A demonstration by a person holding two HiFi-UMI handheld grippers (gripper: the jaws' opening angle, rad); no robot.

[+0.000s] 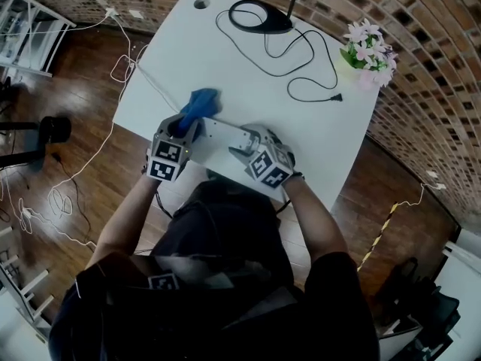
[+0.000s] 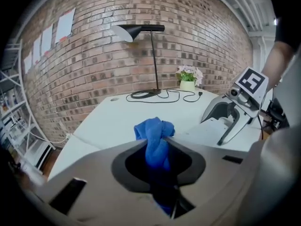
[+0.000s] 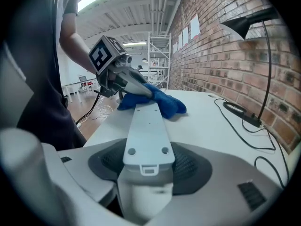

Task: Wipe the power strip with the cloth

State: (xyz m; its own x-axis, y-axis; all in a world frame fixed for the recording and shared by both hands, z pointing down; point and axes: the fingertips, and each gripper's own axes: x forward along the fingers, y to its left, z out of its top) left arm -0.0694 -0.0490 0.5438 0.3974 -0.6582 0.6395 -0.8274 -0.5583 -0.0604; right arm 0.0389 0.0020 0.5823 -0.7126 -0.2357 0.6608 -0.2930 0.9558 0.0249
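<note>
A white power strip [image 3: 145, 126] lies lengthwise on the white table [image 1: 188, 59] near its front edge. My right gripper [image 3: 146, 149] is shut on its near end, with the pads against both sides. A bunched blue cloth [image 2: 155, 138] is pinched between the jaws of my left gripper [image 2: 158, 142]. In the right gripper view the blue cloth [image 3: 162, 100] rests at the far end of the strip, with the left gripper [image 3: 123, 81] above it. In the head view the cloth [image 1: 201, 104] sits just beyond the left gripper [image 1: 185, 126], and the power strip [image 1: 224, 134] runs across to the right gripper [image 1: 249, 143].
A black desk lamp [image 1: 261, 15] stands at the table's far side, and its cord [image 1: 316, 59] loops toward a pot of pink flowers [image 1: 368, 50] at the right corner. White cables [image 1: 83, 164] trail over the wooden floor on the left. A brick wall rises behind the table.
</note>
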